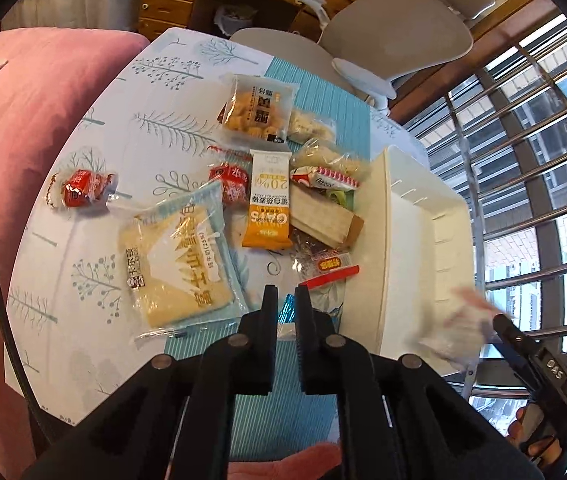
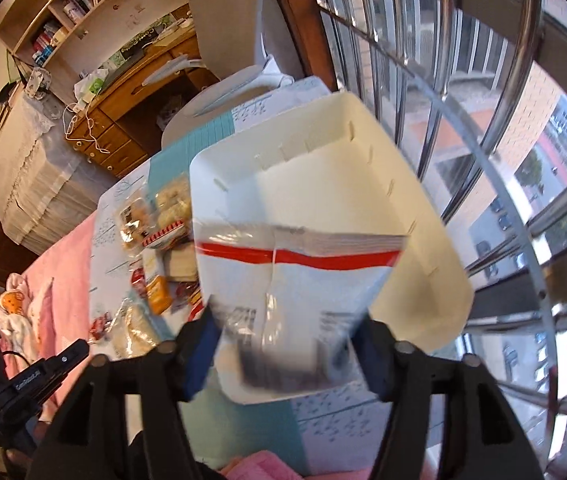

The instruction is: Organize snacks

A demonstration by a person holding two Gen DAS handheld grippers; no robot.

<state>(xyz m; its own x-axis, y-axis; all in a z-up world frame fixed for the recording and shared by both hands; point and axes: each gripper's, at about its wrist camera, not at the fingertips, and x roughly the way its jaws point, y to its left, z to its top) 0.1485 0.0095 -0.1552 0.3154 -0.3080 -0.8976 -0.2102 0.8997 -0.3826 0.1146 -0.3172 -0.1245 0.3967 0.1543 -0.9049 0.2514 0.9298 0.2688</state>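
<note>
A white plastic bin [image 1: 411,264] stands at the table's right side, seen also in the right wrist view [image 2: 423,240]. My right gripper [image 2: 287,336] is shut on a clear snack packet with a red stripe [image 2: 299,280] and holds it over the bin's near edge; the packet looks blurred in the left wrist view [image 1: 459,328]. My left gripper [image 1: 286,292] hovers with its fingers nearly closed and nothing between them, above the table near a small red-edged packet [image 1: 331,266]. Several snacks lie left of the bin: a large bread packet [image 1: 179,264], an orange oat bar [image 1: 269,200], red candies [image 1: 81,190].
A biscuit bag [image 1: 257,110] and other packets [image 1: 325,164] lie further back on the tree-patterned tablecloth [image 1: 103,240]. A pink cushion [image 1: 23,120] is at the left, a grey chair [image 1: 395,28] behind the table, window bars [image 2: 483,80] at the right.
</note>
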